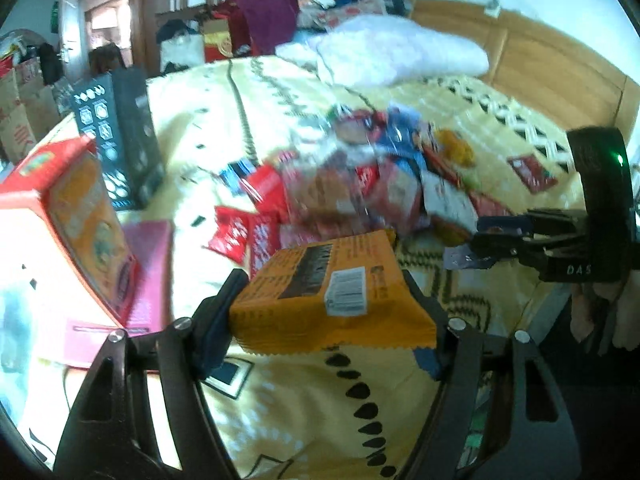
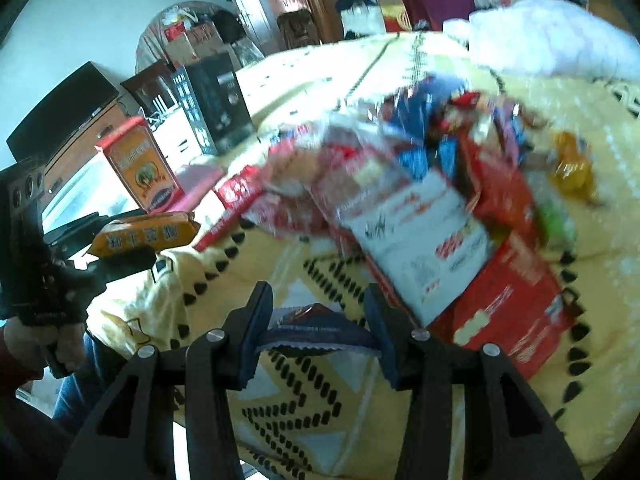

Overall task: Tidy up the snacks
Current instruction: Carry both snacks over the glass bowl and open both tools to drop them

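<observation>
My left gripper (image 1: 326,300) is shut on an orange snack packet (image 1: 332,292), held above the yellow patterned blanket (image 1: 320,400). The packet also shows in the right wrist view (image 2: 148,234), at the left. My right gripper (image 2: 316,320) is shut on a small dark blue snack packet (image 2: 316,326); it also shows in the left wrist view (image 1: 472,254), at the right. A blurred pile of red, white and blue snack packets (image 1: 360,184) lies mid-bed, also seen in the right wrist view (image 2: 420,200).
An orange-red box (image 1: 80,216) stands at the left on a pink box (image 1: 148,272), with a dark box (image 1: 124,140) behind. A white pillow (image 1: 400,52) and wooden headboard (image 1: 560,68) lie beyond. A red box (image 2: 512,312) lies at the right.
</observation>
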The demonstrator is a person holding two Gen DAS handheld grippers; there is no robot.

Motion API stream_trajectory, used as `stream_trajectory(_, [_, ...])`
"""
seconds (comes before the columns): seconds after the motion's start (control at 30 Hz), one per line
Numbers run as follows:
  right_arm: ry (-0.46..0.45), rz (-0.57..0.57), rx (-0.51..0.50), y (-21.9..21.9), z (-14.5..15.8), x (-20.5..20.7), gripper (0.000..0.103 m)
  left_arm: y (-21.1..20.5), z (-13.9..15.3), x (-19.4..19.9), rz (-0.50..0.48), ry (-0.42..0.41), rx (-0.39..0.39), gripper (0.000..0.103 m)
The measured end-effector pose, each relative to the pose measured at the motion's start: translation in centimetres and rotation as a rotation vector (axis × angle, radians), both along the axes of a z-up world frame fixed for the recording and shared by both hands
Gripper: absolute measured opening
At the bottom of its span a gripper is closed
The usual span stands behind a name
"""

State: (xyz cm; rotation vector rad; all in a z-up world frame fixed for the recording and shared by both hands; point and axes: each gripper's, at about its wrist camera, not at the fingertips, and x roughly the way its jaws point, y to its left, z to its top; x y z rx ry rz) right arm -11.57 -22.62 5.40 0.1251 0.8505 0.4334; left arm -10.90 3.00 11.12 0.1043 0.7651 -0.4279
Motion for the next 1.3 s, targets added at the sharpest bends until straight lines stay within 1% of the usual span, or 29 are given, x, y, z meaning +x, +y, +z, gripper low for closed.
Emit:
stream_trajectory(0.07, [-0.028,-0.011,0.003,-0.1,1.0,-0.1,0.05,0.4,1.5,-0.2,0.012,-0.037,-0.022,0.074])
stream_trajectory(0.2, [-0.106,-0.008,-0.006,0.0,4.1,0.1,0.05,0.8,5.0,-0.7,0.027,-0.129,-0.043,0.074])
stream_trajectory(0.23, [-0.12,-0.003,-0.012,0.3,4.8,0.3,0.05,1.1,6.2,-0.8,0.038,-0.159,-0.051,0.074])
stream_trajectory(0.37, [-0.187,0.022,-0.031,1.3,8.0,1.2,0.05,3.1,9.2,-0.8,0.081,-0.242,-0.075,0.074])
stream_trajectory(0.53, [-0.287,0.065,-0.033,3.6,13.0,3.0,0.05,7.3,12.9,-1.2,0.168,-0.349,-0.086,0.073])
stream_trajectory(0.67, [-0.382,0.132,-0.021,7.5,17.9,4.8,0.05,11.9,15.2,-1.6,0.275,-0.414,-0.092,0.073])
stream_trajectory(0.73, [-0.417,0.17,-0.008,9.7,19.9,5.5,0.05,14.2,15.9,-1.9,0.331,-0.436,-0.087,0.073])
stream_trajectory(0.77, [-0.439,0.199,0.001,11.5,21.1,6.0,0.05,15.4,16.1,-2.0,0.36,-0.442,-0.083,0.073])
stream_trajectory(0.83, [-0.46,0.248,0.012,14.2,22.5,6.7,0.05,17.8,16.4,-2.3,0.419,-0.452,-0.076,0.073])
stream_trajectory(0.9, [-0.476,0.311,0.027,18.0,23.9,7.4,0.05,20.1,16.4,-2.7,0.475,-0.456,-0.07,0.073])
stream_trajectory(0.93, [-0.479,0.345,0.034,20.0,24.4,7.7,0.05,21.7,16.3,-2.9,0.513,-0.453,-0.071,0.073])
stream_trajectory(1.0, [-0.479,0.398,0.041,23.4,25.0,8.3,0.05,23.3,16.0,-3.1,0.568,-0.441,-0.079,0.073])
stream_trajectory(1.07, [-0.465,0.461,0.05,27.4,25.3,8.8,0.05,25.3,15.4,-2.9,0.636,-0.421,-0.084,0.073])
stream_trajectory(1.17, [-0.433,0.534,0.057,32.4,25.0,9.2,0.05,27.5,14.4,-2.3,0.729,-0.389,-0.066,0.073])
stream_trajectory(1.3, [-0.387,0.619,0.043,38.6,23.7,9.5,0.05,29.9,12.1,-1.1,0.818,-0.303,-0.045,0.073])
